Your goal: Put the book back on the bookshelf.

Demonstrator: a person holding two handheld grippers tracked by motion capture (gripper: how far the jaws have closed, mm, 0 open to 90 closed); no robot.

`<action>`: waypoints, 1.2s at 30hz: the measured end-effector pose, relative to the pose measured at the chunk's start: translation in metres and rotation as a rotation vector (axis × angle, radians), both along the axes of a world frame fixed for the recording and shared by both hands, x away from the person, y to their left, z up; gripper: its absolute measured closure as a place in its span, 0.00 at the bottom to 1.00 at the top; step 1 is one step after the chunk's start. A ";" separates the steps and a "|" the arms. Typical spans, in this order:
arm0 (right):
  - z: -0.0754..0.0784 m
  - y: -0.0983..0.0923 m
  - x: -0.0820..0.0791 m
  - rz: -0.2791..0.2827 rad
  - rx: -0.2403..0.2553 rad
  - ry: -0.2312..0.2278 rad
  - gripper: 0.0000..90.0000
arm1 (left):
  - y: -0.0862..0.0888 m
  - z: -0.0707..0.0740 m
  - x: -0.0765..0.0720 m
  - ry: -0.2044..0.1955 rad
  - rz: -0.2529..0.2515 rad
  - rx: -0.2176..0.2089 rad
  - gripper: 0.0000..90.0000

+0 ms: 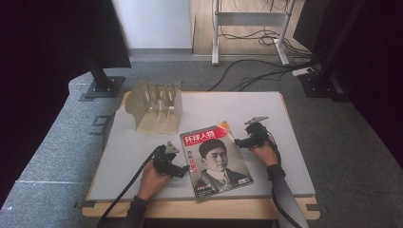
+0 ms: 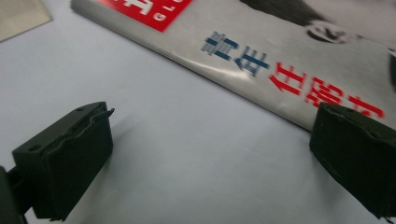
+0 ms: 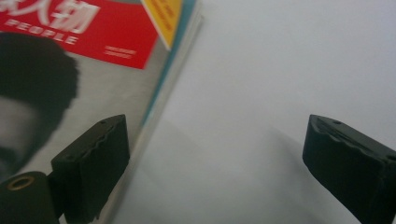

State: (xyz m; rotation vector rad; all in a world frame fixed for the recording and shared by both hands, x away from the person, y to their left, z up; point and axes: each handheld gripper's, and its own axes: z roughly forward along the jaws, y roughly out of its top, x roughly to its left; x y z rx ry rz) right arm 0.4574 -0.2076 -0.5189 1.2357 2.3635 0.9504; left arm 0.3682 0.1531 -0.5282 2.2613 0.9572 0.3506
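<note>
High view: glossy red-titled portrait magazine (image 1: 216, 161) lies flat mid-table between my left gripper (image 1: 182, 172) and right gripper (image 1: 239, 142).

Left gripper view: my jaws released, empty; thin spine could slip.

Right gripper view: my jaws gape astride the page edge; closing may crumple pages.

I see a wooden slotted rack (image 1: 156, 107) standing at the table's (image 1: 285, 142) far left, with cables (image 1: 256, 71) strewn on the floor beyond.
</note>
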 end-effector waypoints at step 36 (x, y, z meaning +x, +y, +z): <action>0.001 0.024 -0.010 0.092 0.183 0.123 0.45 | -0.002 0.000 0.003 0.004 0.009 0.002 0.00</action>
